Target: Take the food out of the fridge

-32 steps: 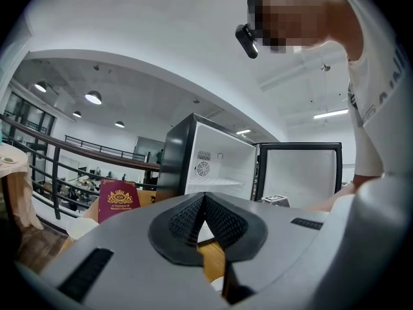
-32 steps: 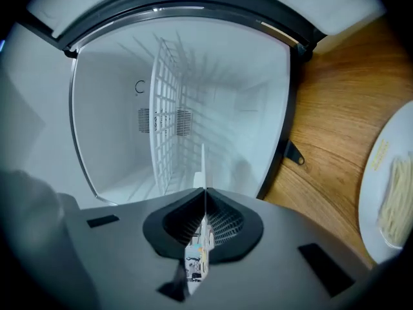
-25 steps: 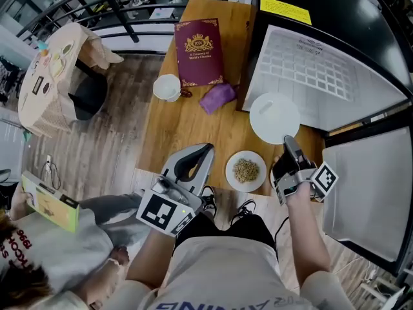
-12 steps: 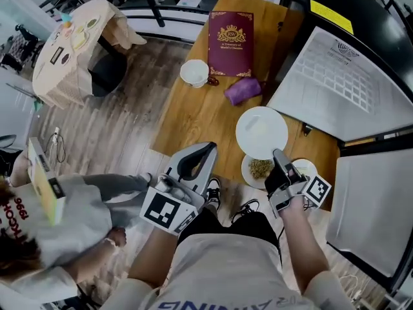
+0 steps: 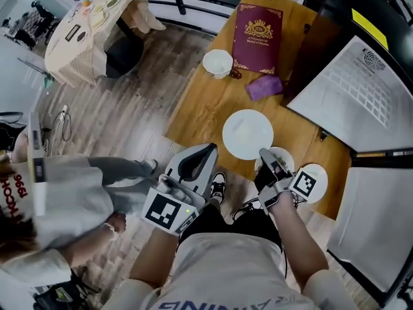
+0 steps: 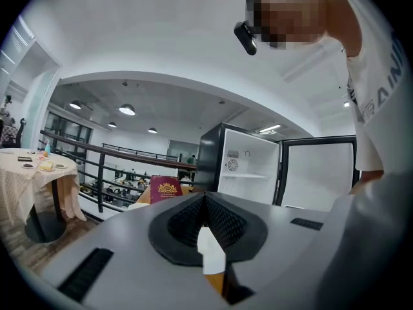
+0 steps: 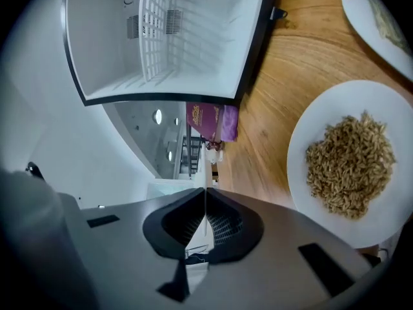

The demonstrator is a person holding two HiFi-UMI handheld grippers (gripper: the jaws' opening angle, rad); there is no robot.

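Over the bench's (image 5: 206,102) near edge, the right claw (image 5: 264,154) is clamped on the rim of a white plate (image 5: 245,133); the grain plate (image 7: 300,173) sits on the bench below it. The left claw (image 5: 208,148) is closed and empty.

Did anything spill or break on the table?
No, nothing stands out. The grains sit in a heap on their plate, the cup stands upright, and the book lies flat. Only the fridge stands open, and what shows of its inside looks bare.

Plank floor (image 5: 129,108), draped round table (image 5: 97,24), black railing (image 6: 129,154)
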